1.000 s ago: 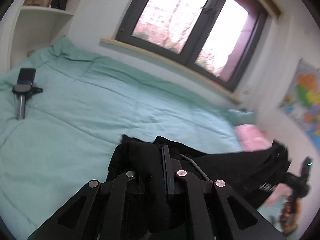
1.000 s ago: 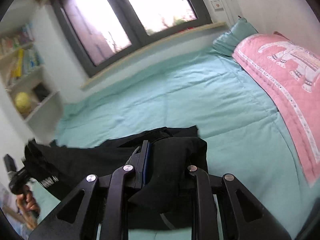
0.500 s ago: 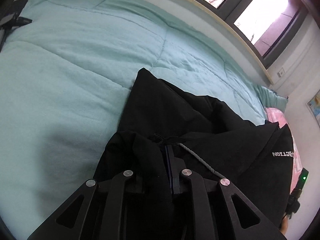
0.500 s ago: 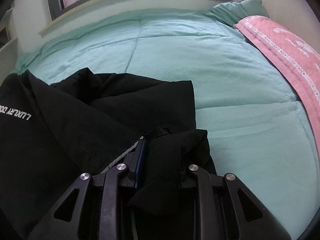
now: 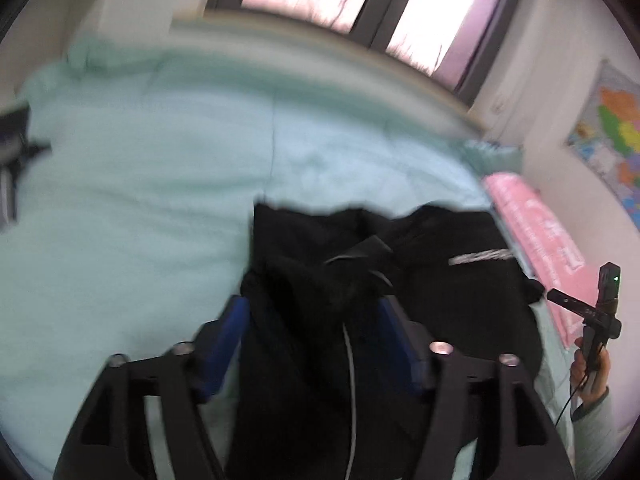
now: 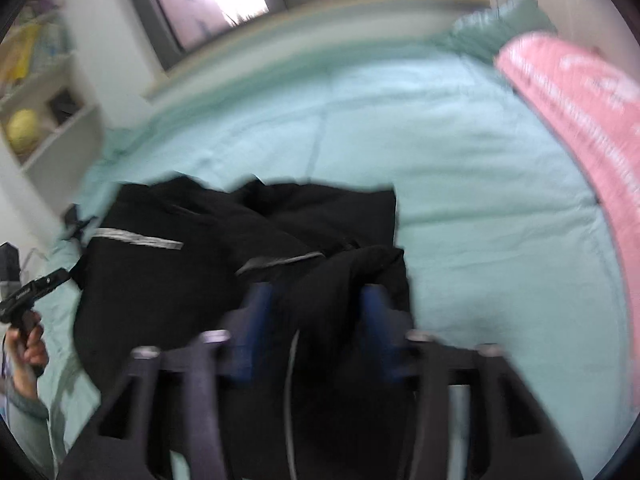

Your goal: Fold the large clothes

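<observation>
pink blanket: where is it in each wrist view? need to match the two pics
Left wrist: the pink blanket runs along the right side, beyond the black garment, below the wall map.
Right wrist: the pink blanket fills the upper right, sloping down the right edge of the green bedspread.
Shared landmark: the green pillow at the blanket's far end, under the window.
</observation>
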Tool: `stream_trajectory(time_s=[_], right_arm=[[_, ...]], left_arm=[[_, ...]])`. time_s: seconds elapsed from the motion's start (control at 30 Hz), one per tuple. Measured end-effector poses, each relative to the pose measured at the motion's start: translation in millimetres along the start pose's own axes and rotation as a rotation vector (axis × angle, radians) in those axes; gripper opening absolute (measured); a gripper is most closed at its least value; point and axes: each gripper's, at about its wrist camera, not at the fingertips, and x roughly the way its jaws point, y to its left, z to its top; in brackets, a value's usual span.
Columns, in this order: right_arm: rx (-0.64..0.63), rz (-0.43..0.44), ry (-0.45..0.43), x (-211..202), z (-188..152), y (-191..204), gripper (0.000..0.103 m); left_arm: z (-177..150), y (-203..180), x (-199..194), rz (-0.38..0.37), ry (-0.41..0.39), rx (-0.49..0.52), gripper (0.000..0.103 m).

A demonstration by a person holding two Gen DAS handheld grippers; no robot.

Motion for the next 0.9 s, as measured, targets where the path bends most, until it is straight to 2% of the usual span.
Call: stream_trajectory(time_s=[0.03, 0.07, 0.13, 0.23, 0.37, 0.47, 0.57, 0.67, 0.73, 0.77, 0.8, 0.83, 0.87, 0.9], right_arm=[[-0.003, 0.000, -0.036, -10.6, 0.3, -0.3, 0.093], [-0.016, 0.005, -0.070, -18.8, 2.0, 0.1, 0.094], [-0.051, -0.006, -0.052, -11.6, 6.9, 2.3, 0.094], [-0.115, -0.096, 0.001, 15.0, 12.4, 5.6, 0.094], [-0.174, -0.134, 0.009, 45.2, 19.9, -2.3, 0.094], [-0.144, -0.085, 0.018, 63.7, 29.4, -19.2, 0.094], [-0.122, -0.037, 0.038, 86.5, 45.9, -35.6, 0.094], [-0.102, -0.052, 0.058, 111.3, 57.9, -46.8, 0.094], [-0.063, -0.015, 0.104, 134.5, 64.2, -58.6, 0.094], [-0.024, 0.038, 0.147, 148.2, 65.2, -64.7, 0.093], [-0.004, 0.080, 0.170, 156.1, 65.4, -67.1, 0.090], [-0.005, 0.101, 0.181, 159.7, 64.0, -65.1, 0.061], [-0.039, 0.099, 0.187, 159.6, 62.5, -58.0, 0.024], [-0.076, 0.068, 0.160, 153.5, 61.0, -51.0, 0.023]], left_arm=[[1.7, 1.1, -11.0, -0.014, -0.032, -0.002, 0.080], [5.0, 2.4, -20.3, -0.024, -0.071, -0.017, 0.080], [11.9, -1.3, -14.8, -0.018, -0.079, -0.014, 0.080], [18.7, -1.9, 13.7, 0.033, -0.043, -0.002, 0.080], [30.8, 21.4, 59.7, 0.058, 0.033, -0.078, 0.080], [39.9, 39.5, 90.7, 0.032, 0.078, -0.153, 0.080], [46.7, 46.7, 117.2, -0.081, 0.169, -0.158, 0.080], [51.0, 49.9, 138.4, -0.073, 0.219, -0.138, 0.080], [50.8, 53.7, 151.3, -0.106, 0.252, -0.151, 0.080], [50.5, 55.6, 158.4, -0.120, 0.274, -0.164, 0.080], [49.3, 56.6, 163.1, -0.125, 0.273, -0.188, 0.080], [48.3, 54.7, 163.0, -0.135, 0.247, -0.202, 0.071], [47.4, 51.1, 159.5, -0.136, 0.225, -0.197, 0.050], [47.4, 46.5, 155.1, -0.124, 0.205, -0.179, 0.034]])
